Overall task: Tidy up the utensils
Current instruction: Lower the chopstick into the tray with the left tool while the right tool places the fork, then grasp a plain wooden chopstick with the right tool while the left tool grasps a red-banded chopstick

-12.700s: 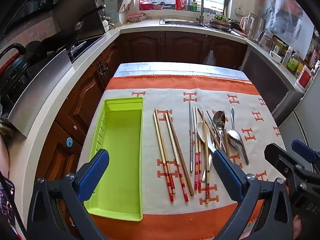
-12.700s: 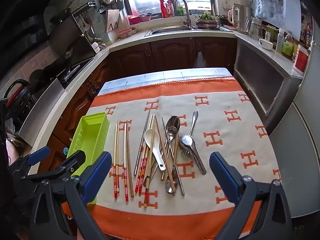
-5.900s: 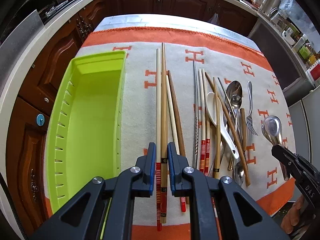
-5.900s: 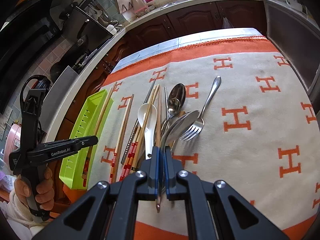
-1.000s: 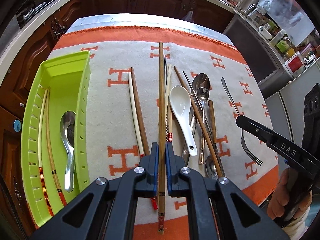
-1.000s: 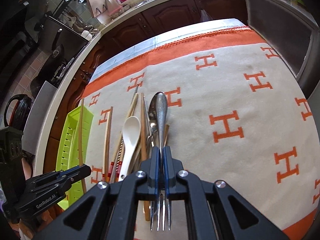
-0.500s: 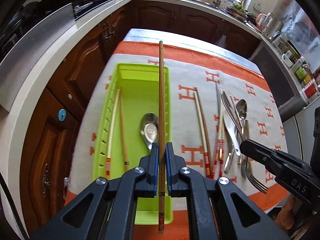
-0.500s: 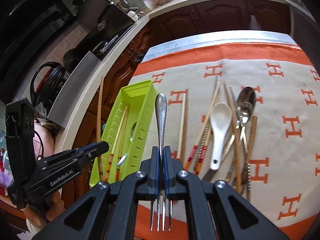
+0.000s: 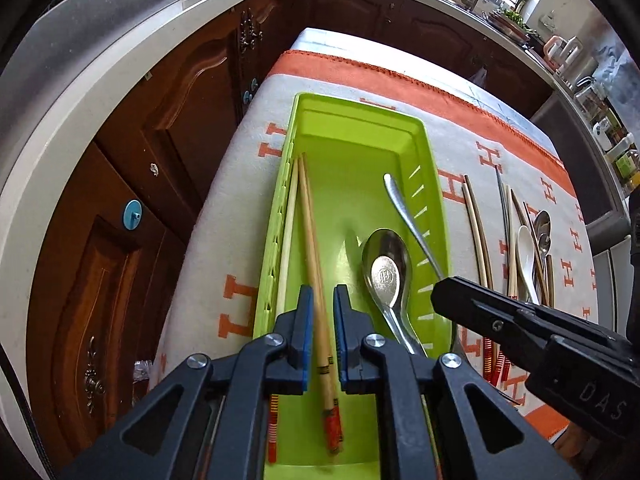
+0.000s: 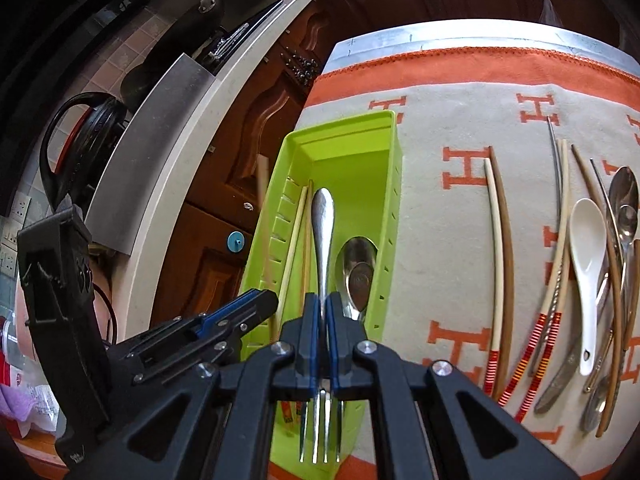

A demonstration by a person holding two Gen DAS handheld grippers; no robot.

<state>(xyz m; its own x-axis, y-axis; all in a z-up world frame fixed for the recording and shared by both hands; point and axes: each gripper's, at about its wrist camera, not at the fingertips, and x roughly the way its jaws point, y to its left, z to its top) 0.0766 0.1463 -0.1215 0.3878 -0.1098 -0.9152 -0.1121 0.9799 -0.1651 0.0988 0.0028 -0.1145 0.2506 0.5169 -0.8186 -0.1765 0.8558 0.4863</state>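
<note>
A green tray (image 9: 434, 200) is lying lengthwise ahead of the fingers (image 9: 305, 320) of the left gripper. Between these fingers a wooden chopstick (image 9: 316, 264) is lying in the tray, its red end pointing back. Just left of it a pale chopstick (image 9: 289, 220) is resting along the wall. To the right a metal spoon (image 9: 386, 272) is lying bowl up. A steel fork (image 10: 323, 224) is being pinched between the fingers (image 10: 309, 328) of the right gripper, handle forward above the tray, tines (image 10: 320, 428) pointing back.
</note>
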